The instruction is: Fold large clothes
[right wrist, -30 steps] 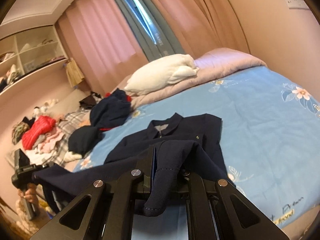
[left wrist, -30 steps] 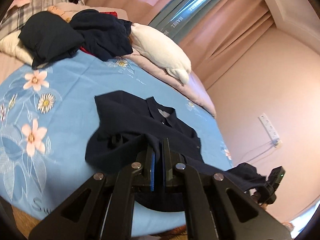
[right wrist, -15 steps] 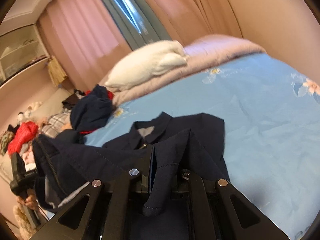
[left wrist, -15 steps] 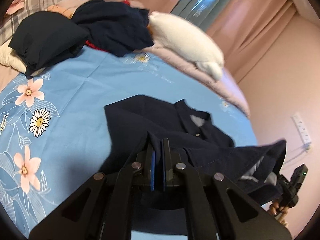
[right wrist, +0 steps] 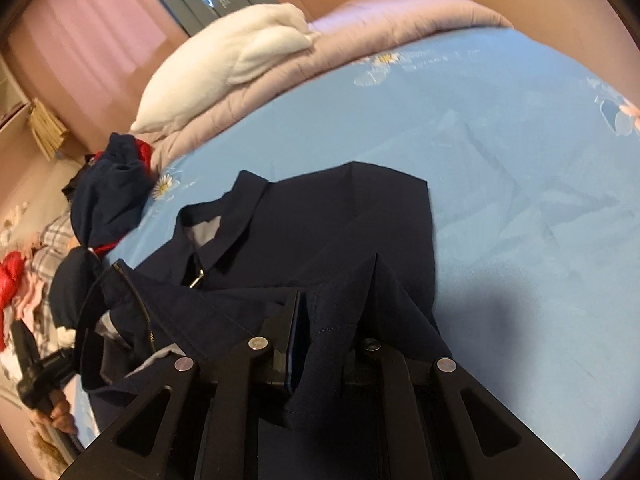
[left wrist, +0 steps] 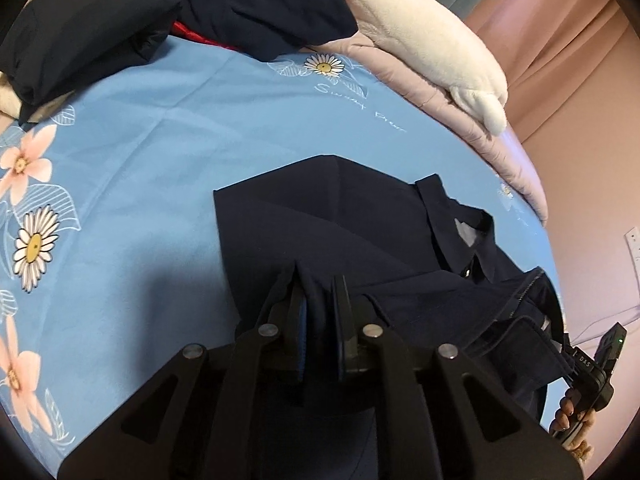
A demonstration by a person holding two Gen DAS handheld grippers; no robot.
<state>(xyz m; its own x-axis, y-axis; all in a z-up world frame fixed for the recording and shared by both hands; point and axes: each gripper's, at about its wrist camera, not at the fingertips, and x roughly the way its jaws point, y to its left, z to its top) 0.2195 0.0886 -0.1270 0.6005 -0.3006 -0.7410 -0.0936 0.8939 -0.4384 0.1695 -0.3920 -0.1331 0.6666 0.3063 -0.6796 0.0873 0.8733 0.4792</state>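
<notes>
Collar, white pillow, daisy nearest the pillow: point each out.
collar (right wrist: 240, 220), right wrist view, on its flat folded flap
white pillow (left wrist: 420, 36), left wrist view, mid-body
daisy (left wrist: 324, 65), left wrist view, yellow centre

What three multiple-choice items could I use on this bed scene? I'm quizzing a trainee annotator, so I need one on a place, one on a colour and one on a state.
1. Where does the white pillow lie?
A. On the pink quilt at the far end of the bed
B. On the navy jacket
C. On the floor

2. What colour is the bedsheet under the navy jacket?
A. Grey with stripes
B. Light blue with flowers
C. Plain white

3. What is the state of the left gripper and right gripper?
A. Both open, clear of the cloth
B. Only the left one holds cloth
C. Both shut on the jacket's fabric

Answers: 1 A, the pillow rests on the folded quilt; 2 B, daisies and pink blossoms show on blue; 3 C, each wrist view shows navy cloth pinched between its fingers.
</notes>
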